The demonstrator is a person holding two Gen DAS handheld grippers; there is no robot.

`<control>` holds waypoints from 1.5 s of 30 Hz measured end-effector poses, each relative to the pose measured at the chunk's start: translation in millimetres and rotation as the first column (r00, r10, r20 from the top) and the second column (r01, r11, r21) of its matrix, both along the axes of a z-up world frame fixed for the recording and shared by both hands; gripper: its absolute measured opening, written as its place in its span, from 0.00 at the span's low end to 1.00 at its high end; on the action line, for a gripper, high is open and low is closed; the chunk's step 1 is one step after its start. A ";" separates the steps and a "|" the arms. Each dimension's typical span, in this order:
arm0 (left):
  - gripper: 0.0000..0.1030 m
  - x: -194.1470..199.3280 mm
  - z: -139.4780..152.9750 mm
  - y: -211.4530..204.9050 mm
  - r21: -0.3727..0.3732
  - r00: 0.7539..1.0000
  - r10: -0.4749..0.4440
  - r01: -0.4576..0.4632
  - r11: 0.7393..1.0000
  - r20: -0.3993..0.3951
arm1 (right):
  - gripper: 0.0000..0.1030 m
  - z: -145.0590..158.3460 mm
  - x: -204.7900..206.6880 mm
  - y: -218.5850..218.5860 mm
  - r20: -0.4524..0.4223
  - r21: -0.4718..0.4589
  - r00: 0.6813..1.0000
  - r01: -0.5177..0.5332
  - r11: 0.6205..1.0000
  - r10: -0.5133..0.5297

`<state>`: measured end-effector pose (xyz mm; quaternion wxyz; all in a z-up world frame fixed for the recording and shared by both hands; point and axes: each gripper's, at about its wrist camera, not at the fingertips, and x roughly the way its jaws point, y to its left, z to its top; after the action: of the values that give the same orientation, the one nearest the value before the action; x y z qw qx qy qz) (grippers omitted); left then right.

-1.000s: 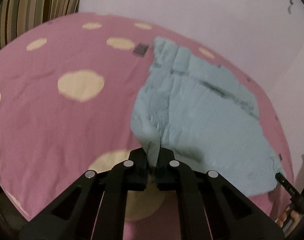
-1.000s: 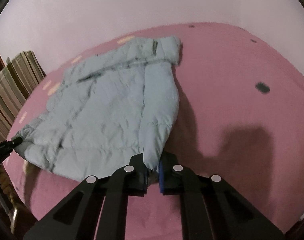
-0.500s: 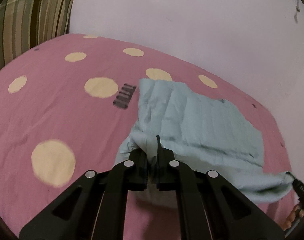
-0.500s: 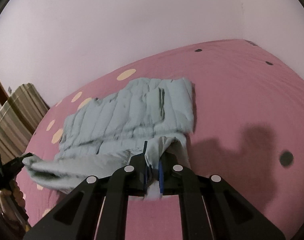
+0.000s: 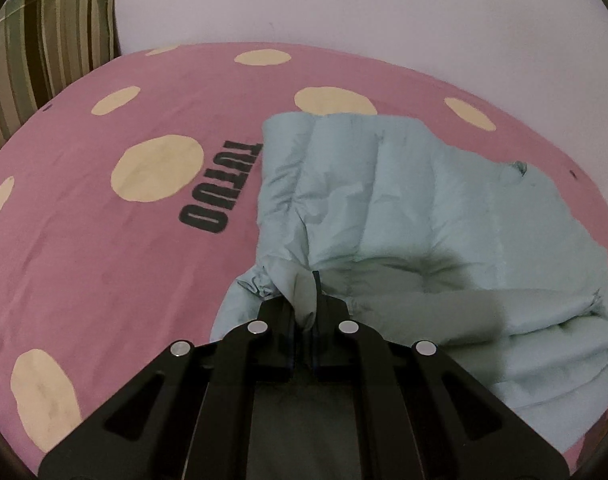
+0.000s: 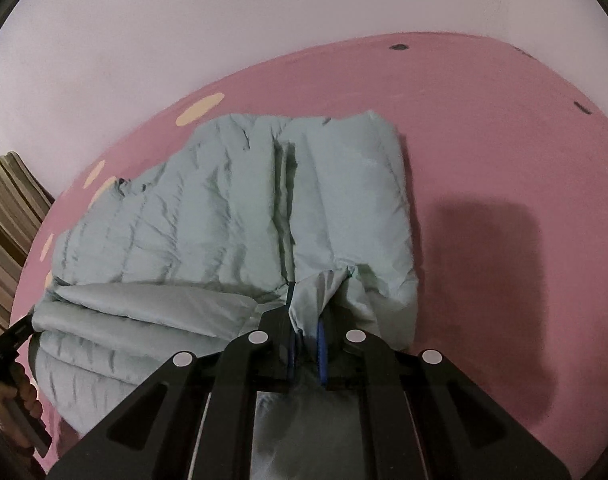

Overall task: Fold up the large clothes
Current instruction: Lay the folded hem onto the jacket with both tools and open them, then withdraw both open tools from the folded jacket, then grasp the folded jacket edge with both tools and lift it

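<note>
A pale blue quilted puffer jacket (image 5: 404, 208) lies on the pink bed, its near edge lifted and folded over the rest. It also shows in the right wrist view (image 6: 207, 220). My left gripper (image 5: 304, 312) is shut on the jacket's near left corner. My right gripper (image 6: 306, 328) is shut on the jacket's near right corner, where a zip edge shows. The left gripper's tip (image 6: 11, 336) holds the jacket's far left corner in the right wrist view.
The pink bedsheet (image 5: 103, 260) has cream dots and a black "TUTUO" print (image 5: 219, 188) left of the jacket. A striped pillow (image 5: 43, 52) stands at the far left by the white wall (image 5: 344, 12). Bare sheet (image 6: 504, 200) lies right of the jacket.
Both grippers have carried the jacket's near edge forward and down over the rest of it, so the fold now lies closer to the far edge. Both stay shut on the fabric.
</note>
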<state>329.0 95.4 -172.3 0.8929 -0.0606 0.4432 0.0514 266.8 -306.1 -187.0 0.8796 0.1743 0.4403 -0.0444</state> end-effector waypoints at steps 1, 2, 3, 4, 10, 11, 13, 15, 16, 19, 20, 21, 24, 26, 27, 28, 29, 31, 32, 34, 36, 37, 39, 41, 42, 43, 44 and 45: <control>0.05 0.9 -0.9 -1.5 0.009 1.000 -0.005 0.005 1.000 0.002 | 0.07 0.2 -0.2 0.7 0.001 -0.002 1.000 -0.001 1.000 0.001; 0.05 1.4 -0.6 -3.0 0.017 1.000 -0.009 0.009 1.000 0.004 | 0.07 1.7 -1.2 0.9 0.005 -0.002 1.000 -0.001 1.000 0.001; 0.06 1.5 -0.1 -3.7 0.022 1.000 -0.012 0.012 1.000 0.005 | 0.08 1.2 -0.9 1.8 0.008 0.001 1.000 0.001 1.000 -0.001; 0.07 1.2 1.5 -4.2 0.028 1.000 -0.015 0.015 0.999 0.006 | 0.08 2.6 -1.2 0.6 0.014 0.004 1.000 -0.001 1.000 0.001; 0.66 -16.3 28.8 -0.2 0.035 0.995 -0.019 0.016 0.999 0.095 | 0.31 23.6 -18.3 -8.4 0.072 0.044 0.997 0.004 0.999 -0.007; 0.69 -20.1 34.7 1.5 0.034 0.993 -0.015 0.011 0.999 0.113 | 0.43 29.4 -23.5 -9.7 0.088 0.032 0.996 0.011 0.999 -0.014; 0.70 -27.3 46.3 8.4 0.019 0.990 -0.013 0.010 1.000 0.137 | 0.53 39.8 -31.3 -10.9 0.119 0.015 0.993 0.018 1.000 -0.020; 0.71 -33.9 52.9 16.0 -0.003 0.989 -0.010 0.011 1.000 0.147 | 0.53 46.6 -37.0 -12.1 0.130 0.014 0.991 0.013 1.000 -0.014; 0.71 -35.7 54.8 18.5 -0.008 0.989 -0.008 0.009 1.000 0.150 | 0.53 48.4 -40.3 -12.8 0.131 0.012 0.991 0.009 1.000 -0.010; 0.72 -47.1 53.8 31.9 -0.023 0.990 -0.003 0.007 1.000 0.143 | 0.53 48.9 -47.1 -13.7 0.129 -0.001 0.992 -0.007 1.000 0.007; 0.72 -50.8 50.8 36.3 -0.024 0.991 -0.002 0.005 1.000 0.137 | 0.54 47.1 -47.6 -13.6 0.122 -0.006 0.992 -0.013 1.000 0.014; 0.72 -52.8 48.4 38.4 -0.023 0.991 -0.002 0.006 1.000 0.131 | 0.53 46.0 -47.1 -13.8 0.118 -0.007 0.993 -0.018 1.000 0.019; 0.72 -53.4 39.7 39.8 -0.014 0.995 -0.033 0.035 0.999 0.099 | 0.53 42.0 -42.5 -11.7 0.108 -0.014 0.993 -0.035 0.999 0.037; 0.71 -49.2 36.9 36.0 -0.006 0.994 -0.062 0.063 0.998 0.089 | 0.54 38.3 -33.8 -7.4 0.098 -0.032 0.993 -0.056 0.998 0.059; 0.71 -45.6 36.0 33.6 -0.001 0.993 -0.074 0.074 0.997 0.087 | 0.53 37.3 -30.7 -6.4 0.093 -0.039 0.993 -0.063 0.997 0.067; 0.72 -41.8 34.9 31.5 0.001 0.993 -0.086 0.087 0.996 0.085 | 0.54 35.5 -25.4 -4.9 0.089 -0.046 0.993 -0.073 0.996 0.076; 0.72 -38.6 33.7 29.3 0.003 0.992 -0.098 0.098 0.995 0.082 | 0.54 34.4 -22.1 -4.0 0.087 -0.050 0.993 -0.079 0.996 0.083; 0.72 -28.7 30.1 23.8 0.014 0.990 -0.123 0.122 0.992 0.068 | 0.54 30.2 -11.2 -2.9 0.076 -0.057 0.992 -0.098 0.994 0.102; 0.72 -23.4 27.4 21.0 0.018 0.989 -0.137 0.136 0.991 0.059 | 0.54 27.4 -4.3 -2.5 0.066 -0.059 0.991 -0.108 0.992 0.112; 0.71 -12.2 19.4 16.2 0.026 0.987 -0.158 0.157 0.987 0.029 | 0.54 23.5 4.3 -2.1 0.054 -0.066 0.991 -0.116 0.991 0.120; 0.70 -3.7 12.0 14.3 0.018 0.986 -0.168 0.168 0.986 0.006 | 0.54 18.8 11.2 -2.9 0.041 -0.064 0.991 -0.124 0.990 0.127; 0.66 -0.5 8.9 13.7 0.014 0.986 -0.169 0.169 0.986 -0.004 | 0.54 15.9 14.9 -2.8 0.033 -0.062 0.991 -0.129 0.990 0.132; 0.56 6.1 1.7 12.8 -0.002 0.984 -0.176 0.176 0.984 -0.032 | 0.54 10.5 19.7 -1.4 0.018 -0.062 0.989 -0.144 0.988 0.146; 0.50 9.5 -3.1 12.3 -0.014 0.983 -0.180 0.180 0.984 -0.044 | 0.53 6.9 21.7 1.7 0.005 -0.077 0.988 -0.156 0.985 0.156; 0.44 10.8 -4.8 11.5 -0.014 0.982 -0.184 0.183 0.983 -0.049 | 0.49 5.1 22.9 4.0 -0.001 -0.091 0.987 -0.162 0.983 0.163; 0.41 11.5 -6.2 10.6 -0.008 0.981 -0.188 0.188 0.982 -0.052 | 0.46 3.4 23.5 6.0 -0.004 -0.099 0.986 -0.169 0.981 0.169; 0.35 12.4 -7.2 9.4 0.000 0.980 -0.191 0.191 0.982 -0.054 | 0.38 2.0 23.6 7.5 -0.005 -0.101 0.985 -0.174 0.980 0.174; 0.29 12.9 -8.2 7.5 0.013 0.979 -0.195 0.195 0.981 -0.055 | 0.30 0.5 23.1 9.2 -0.005 -0.094 0.984 -0.179 0.979 0.180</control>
<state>342.0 102.8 -180.5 0.8821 -0.0074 0.4701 -0.0307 289.9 -296.9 -186.6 0.8882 0.0923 0.4499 0.0148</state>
